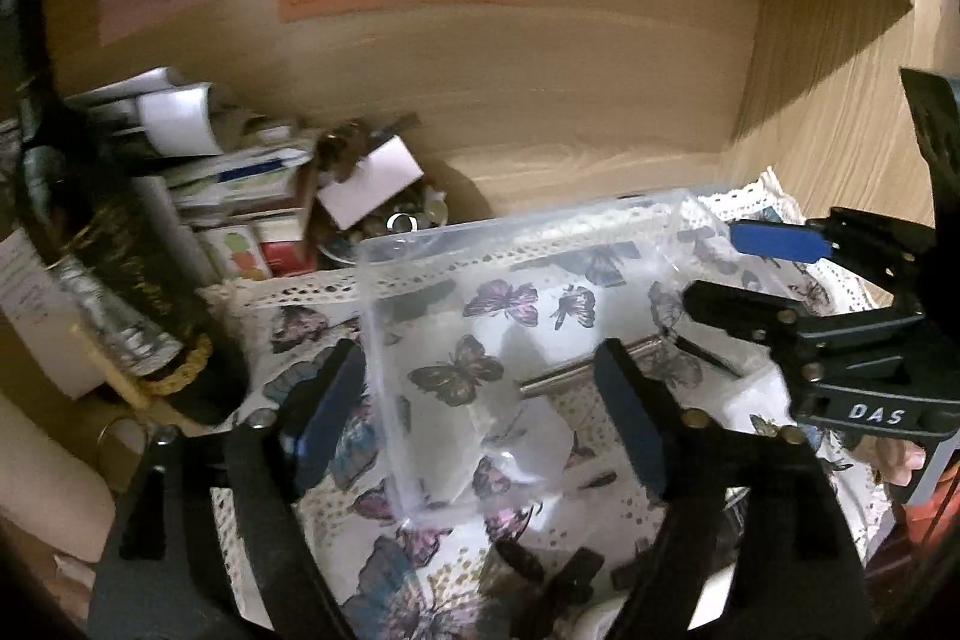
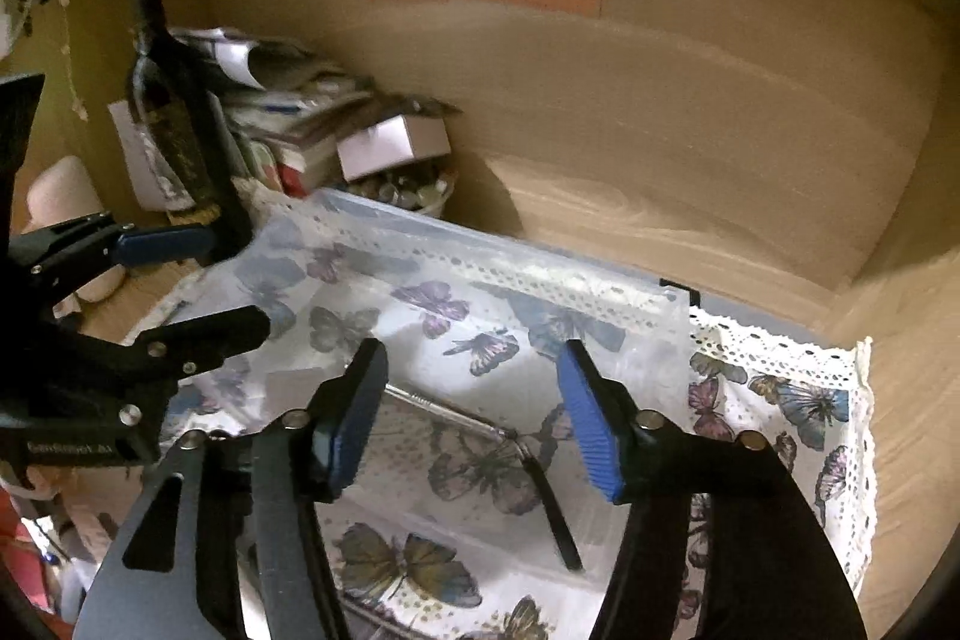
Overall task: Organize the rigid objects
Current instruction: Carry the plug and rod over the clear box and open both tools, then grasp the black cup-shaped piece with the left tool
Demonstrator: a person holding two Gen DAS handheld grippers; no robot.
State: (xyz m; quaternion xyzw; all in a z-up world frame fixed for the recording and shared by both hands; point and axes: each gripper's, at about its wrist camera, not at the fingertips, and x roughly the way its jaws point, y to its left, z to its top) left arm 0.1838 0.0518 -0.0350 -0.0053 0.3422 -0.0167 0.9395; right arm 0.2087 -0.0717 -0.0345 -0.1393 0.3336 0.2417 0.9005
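Left wrist view: left gripper (image 1: 480, 418) jaws wide apart, holding nothing, straddling the near left corner of the clear rectangular plastic box (image 1: 528, 280) on the butterfly-print lace-edged cloth (image 1: 300, 316). Thin metal rod w/ black handle (image 1: 600, 367) lies inside box. Right gripper (image 1: 729, 265) at box's right rim, spread, empty.

Right wrist view: right gripper (image 2: 474, 412) wide, empty, over box (image 2: 480, 280); rod (image 2: 528, 460) inside. Dark glass bottle (image 2: 168, 100) left of box.
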